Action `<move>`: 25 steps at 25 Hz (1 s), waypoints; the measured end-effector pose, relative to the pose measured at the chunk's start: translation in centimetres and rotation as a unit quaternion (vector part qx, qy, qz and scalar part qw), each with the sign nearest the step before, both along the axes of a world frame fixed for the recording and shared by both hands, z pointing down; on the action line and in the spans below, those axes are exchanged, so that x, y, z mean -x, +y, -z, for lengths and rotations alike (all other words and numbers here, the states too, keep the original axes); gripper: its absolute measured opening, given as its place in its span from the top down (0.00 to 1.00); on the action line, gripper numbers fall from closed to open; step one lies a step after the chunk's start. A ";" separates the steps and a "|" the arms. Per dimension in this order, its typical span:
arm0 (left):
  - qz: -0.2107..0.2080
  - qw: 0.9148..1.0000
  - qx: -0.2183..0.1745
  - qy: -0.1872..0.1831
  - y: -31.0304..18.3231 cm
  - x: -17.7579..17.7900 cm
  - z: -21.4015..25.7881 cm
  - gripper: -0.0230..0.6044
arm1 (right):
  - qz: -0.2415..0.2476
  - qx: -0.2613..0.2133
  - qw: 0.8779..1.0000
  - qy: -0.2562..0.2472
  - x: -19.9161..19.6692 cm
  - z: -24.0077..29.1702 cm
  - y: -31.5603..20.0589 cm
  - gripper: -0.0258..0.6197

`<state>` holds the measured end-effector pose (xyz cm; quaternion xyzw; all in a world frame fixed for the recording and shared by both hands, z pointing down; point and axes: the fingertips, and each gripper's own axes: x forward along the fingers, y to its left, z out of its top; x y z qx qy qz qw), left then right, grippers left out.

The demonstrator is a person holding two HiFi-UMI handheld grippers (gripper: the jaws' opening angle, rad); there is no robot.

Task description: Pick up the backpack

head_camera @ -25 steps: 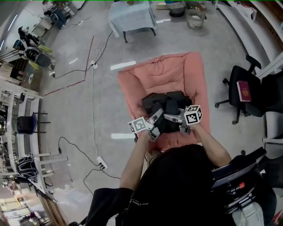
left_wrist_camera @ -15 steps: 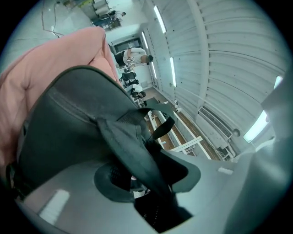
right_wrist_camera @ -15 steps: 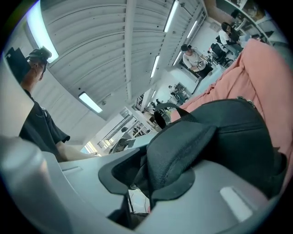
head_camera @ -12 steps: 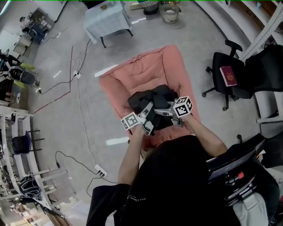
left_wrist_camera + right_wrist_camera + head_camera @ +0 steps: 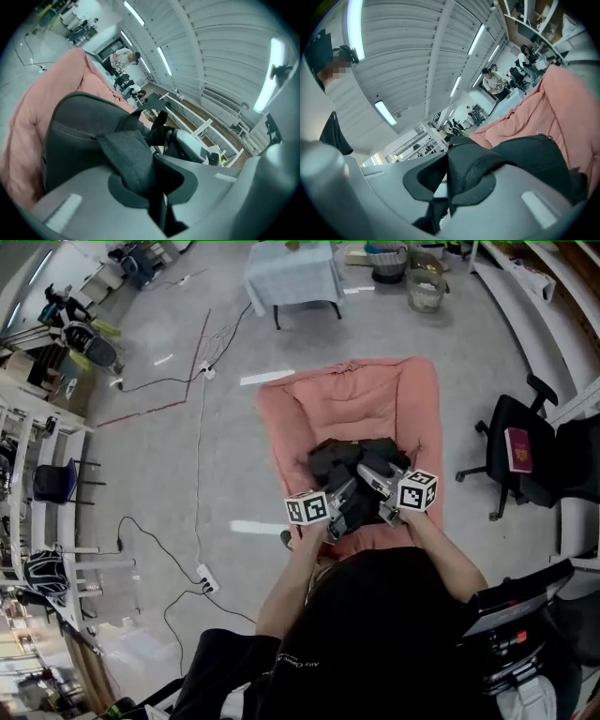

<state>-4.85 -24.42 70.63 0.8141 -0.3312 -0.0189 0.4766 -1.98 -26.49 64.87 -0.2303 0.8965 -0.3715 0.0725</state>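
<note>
A black backpack (image 5: pixel 352 460) lies on a pink floor cushion (image 5: pixel 347 404). Both grippers are at its near side. My left gripper (image 5: pixel 343 495) has just been closing, and its jaws are now shut on a dark grey backpack strap (image 5: pixel 129 157); the bag's body (image 5: pixel 77 133) bulges behind it. My right gripper (image 5: pixel 368 474) has also been closing and pinches a black mesh strap (image 5: pixel 471 173), with the backpack body (image 5: pixel 534 159) to its right. The jaw tips are partly hidden by the fabric.
A black office chair (image 5: pixel 511 442) with a red book (image 5: pixel 518 448) stands to the right. At the top are a cloth-covered table (image 5: pixel 291 273) and a clear bin (image 5: pixel 424 287). Cables and a power strip (image 5: pixel 204 578) cross the floor on the left, beside shelving (image 5: pixel 42 484).
The head view has swung sideways and back. Both grippers have stayed at the backpack's near side and shifted only a little. The backpack still rests on the cushion.
</note>
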 end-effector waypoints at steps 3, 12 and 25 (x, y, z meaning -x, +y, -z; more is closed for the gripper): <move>0.001 1.000 0.006 0.016 0.6 -0.2 0.4 0.92 | -0.018 -0.001 0.999 0.035 0.6 -0.7 -0.7 0.76; 0.028 1.000 0.007 0.004 1.8 2.1 -0.1 0.92 | 0.023 -0.039 0.993 0.105 2.8 -1.6 1.9 0.91; 0.109 0.980 -0.006 0.166 1.8 3.3 3.5 0.92 | 0.013 -0.063 0.991 0.113 0.8 -0.7 2.6 0.91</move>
